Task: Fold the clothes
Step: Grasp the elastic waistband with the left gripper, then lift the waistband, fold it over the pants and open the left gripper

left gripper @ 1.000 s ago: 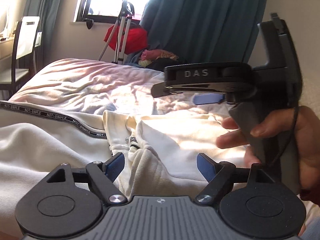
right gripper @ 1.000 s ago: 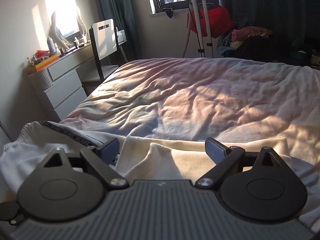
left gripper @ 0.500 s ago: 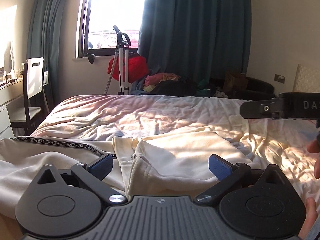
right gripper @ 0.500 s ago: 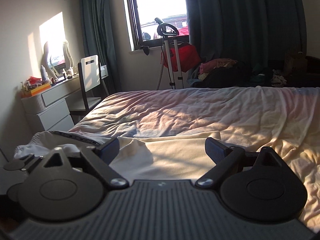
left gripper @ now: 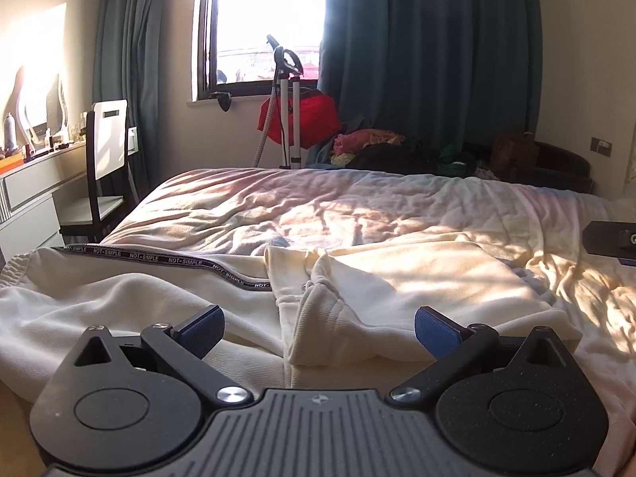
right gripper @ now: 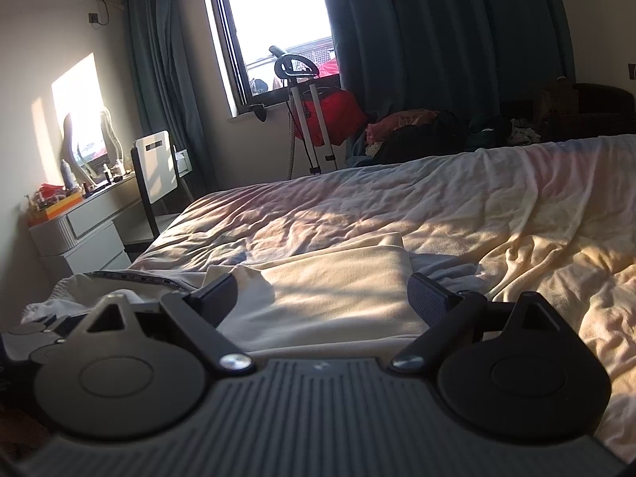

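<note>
A cream garment (left gripper: 417,290) lies folded on the bed, its ribbed cuff (left gripper: 318,318) pointing toward me. Left of it spreads a second cream piece with a black "NOT-SIMPLE" band (left gripper: 159,258). My left gripper (left gripper: 318,328) hovers just short of the cuff, open, with nothing pressed between its blue pads. In the right wrist view the same folded garment (right gripper: 338,290) lies ahead of my right gripper (right gripper: 322,298), whose jaws stand wide apart and empty. A corner of the right gripper's body (left gripper: 612,238) pokes in at the right edge of the left wrist view.
The wrinkled bedsheet (left gripper: 357,206) stretches to the far side. A chair (left gripper: 105,167) and a dresser (right gripper: 79,230) stand at the left. A garment steamer (left gripper: 288,99) with a red bag and a clothes pile (left gripper: 369,147) sit under the window.
The right gripper and the hand holding it swung out of the left wrist view toward the right edge. Both cameras tilted up, showing more of the room. The left jaws spread wider.
</note>
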{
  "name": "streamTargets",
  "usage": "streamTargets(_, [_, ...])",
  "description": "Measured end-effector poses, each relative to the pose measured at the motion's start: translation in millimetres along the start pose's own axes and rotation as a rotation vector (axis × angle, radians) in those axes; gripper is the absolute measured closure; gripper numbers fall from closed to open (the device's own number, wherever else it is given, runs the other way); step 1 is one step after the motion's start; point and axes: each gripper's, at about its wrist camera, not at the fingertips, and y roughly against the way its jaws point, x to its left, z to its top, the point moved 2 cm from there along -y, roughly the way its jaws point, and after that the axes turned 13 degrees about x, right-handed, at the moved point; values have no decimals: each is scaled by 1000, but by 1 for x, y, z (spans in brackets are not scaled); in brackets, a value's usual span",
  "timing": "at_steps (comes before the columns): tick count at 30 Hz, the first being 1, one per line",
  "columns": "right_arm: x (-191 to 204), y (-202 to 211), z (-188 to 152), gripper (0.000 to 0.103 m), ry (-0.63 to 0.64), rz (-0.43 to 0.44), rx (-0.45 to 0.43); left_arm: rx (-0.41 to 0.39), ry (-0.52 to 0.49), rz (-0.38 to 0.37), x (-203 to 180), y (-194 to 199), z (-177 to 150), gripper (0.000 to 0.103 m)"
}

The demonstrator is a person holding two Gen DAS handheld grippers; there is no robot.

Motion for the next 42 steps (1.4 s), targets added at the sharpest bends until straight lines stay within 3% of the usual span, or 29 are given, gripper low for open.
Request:
streamTargets(5, [-10, 2, -3, 9, -37, -26, -1, 44, 92, 8, 22, -4, 4, 0])
streamTargets(8, [-15, 4, -3, 9, -57, -31, -5, 92, 200, 3, 47, -5, 7, 0])
streamTargets(12, [-19, 5, -4, 9, -73, -26, -2, 187, 429, -5, 102, 3, 6, 0])
streamTargets(14, [-21, 4, -4, 9, -82, -22, 3, 192, 549, -3, 133, 14, 2, 0])
streamTargets(20, [-21, 7, -3, 9, -79, 7, -1, 307, 929, 40, 228, 34, -13, 0])
streamTargets(25, [-19, 6, -3, 9, -68, 15, -1, 408, 1188, -45, 276, 25, -41, 0])
streamTargets(28, [-20, 3, -5, 9, -73, 7, 10, 430, 1261, -68, 293, 13, -55, 0])
streamTargets(31, [-21, -1, -6, 9, -83, 1, 29, 357, 1312, -47, 309, 7, -64, 1])
streamTargets(33, [-20, -4, -8, 9, -78, -4, 42, 258, 1301, 20, 317, 10, -64, 3])
streamTargets(38, [-10, -20, -10, 9, -40, -8, 83, 79, 1252, 107, 336, 16, -51, 14])
streamTargets(40, [-1, -32, -4, 9, -31, -19, 81, 54, 1217, 120, 340, 11, -46, 14])
streamTargets(42, [14, -48, 5, 9, -1, -3, 76, 56, 1214, 141, 343, 4, -44, 25])
